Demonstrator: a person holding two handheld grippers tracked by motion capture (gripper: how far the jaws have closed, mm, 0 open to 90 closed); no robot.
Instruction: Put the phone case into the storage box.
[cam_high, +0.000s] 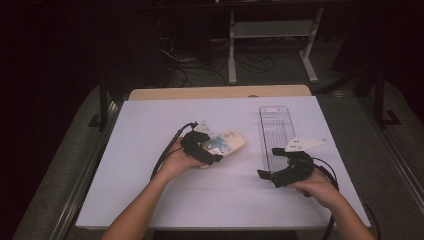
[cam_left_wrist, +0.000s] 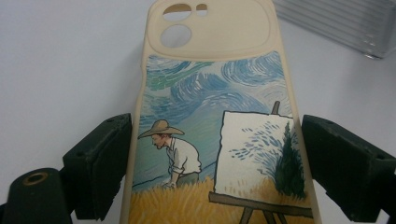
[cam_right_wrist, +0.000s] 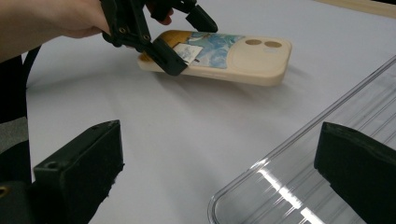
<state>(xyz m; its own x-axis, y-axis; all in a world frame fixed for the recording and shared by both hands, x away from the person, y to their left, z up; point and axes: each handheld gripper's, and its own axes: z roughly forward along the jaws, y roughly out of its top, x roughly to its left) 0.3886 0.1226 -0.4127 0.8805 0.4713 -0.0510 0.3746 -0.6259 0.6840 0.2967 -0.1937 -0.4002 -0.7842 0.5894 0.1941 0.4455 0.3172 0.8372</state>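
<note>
Item: cream silicone phone case with painted field scene (cam_left_wrist: 212, 140); we pinch its edges in the left gripper (cam_high: 207, 150), one end tilted off the white table (cam_high: 150, 190), presumably bound for the clear plastic tray (cam_high: 276, 130); right gripper (cam_high: 272, 165), jaws spread, waits beside that tray.

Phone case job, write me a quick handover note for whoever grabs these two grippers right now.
Left gripper: jaws closed on the long edges of the phone case, one on each side; the case looks tilted, its camera end toward the clear tray.
Right gripper: open, holding nothing, hovering over the tray's near end, one jaw above the tray.
Things: the case is mid-table on the white tabletop, apart from the tray, which lies to its right with nothing in it.
Done: case gripped.
Left: probably carry the case across and set it in the tray; steady the tray with the right gripper if it slides.
</note>
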